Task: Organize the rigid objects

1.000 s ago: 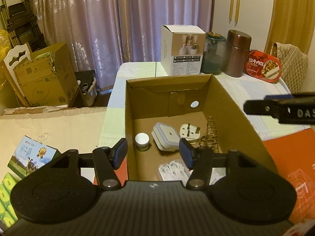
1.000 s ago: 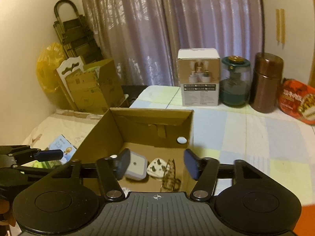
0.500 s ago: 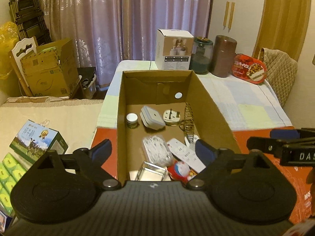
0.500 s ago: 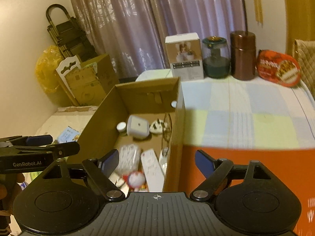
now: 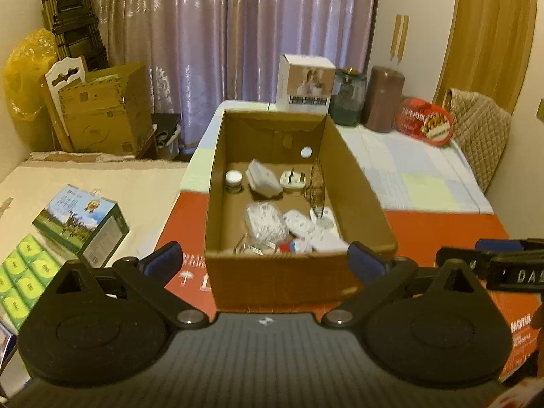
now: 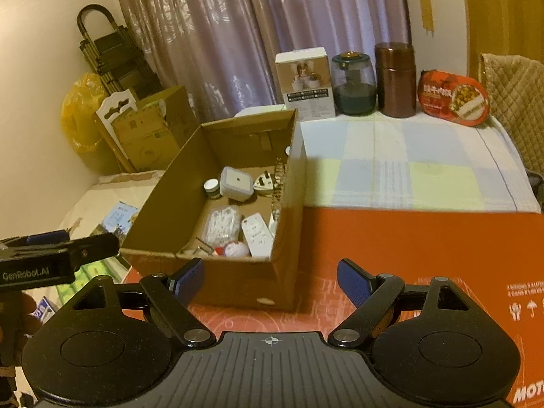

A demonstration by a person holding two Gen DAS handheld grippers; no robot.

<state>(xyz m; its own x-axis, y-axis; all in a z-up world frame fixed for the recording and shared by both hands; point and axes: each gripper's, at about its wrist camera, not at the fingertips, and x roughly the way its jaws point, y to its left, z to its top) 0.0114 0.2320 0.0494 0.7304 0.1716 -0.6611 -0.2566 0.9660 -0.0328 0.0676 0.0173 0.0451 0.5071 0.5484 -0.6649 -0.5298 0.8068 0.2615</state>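
Observation:
An open cardboard box (image 5: 278, 278) stands on a big red carton (image 6: 425, 255). Inside lie a small white-lidded jar (image 5: 234, 180), a grey-white adapter (image 5: 263, 178), a white plug (image 5: 293, 180), a bag of white pieces (image 5: 265, 222), a white remote (image 5: 306, 229) and a red-and-white toy (image 5: 295, 246). My left gripper (image 5: 264, 260) hangs just short of the box's near wall, its jaws opening wide with nothing held. To the right of the box (image 6: 238, 282), my right gripper (image 6: 271, 285) is open and empty above the red carton.
Behind the box, on a checked cloth (image 6: 408, 170), stand a white product box (image 5: 306, 83), a green glass jar (image 5: 348, 102), a brown canister (image 5: 386, 98) and a red food pack (image 5: 426, 125). A milk carton (image 5: 80, 224) and green packs (image 5: 20, 272) lie left.
Both grippers have drawn back from over the box toward its near end, and both sets of jaws have spread wider. The whole box now shows in both views.

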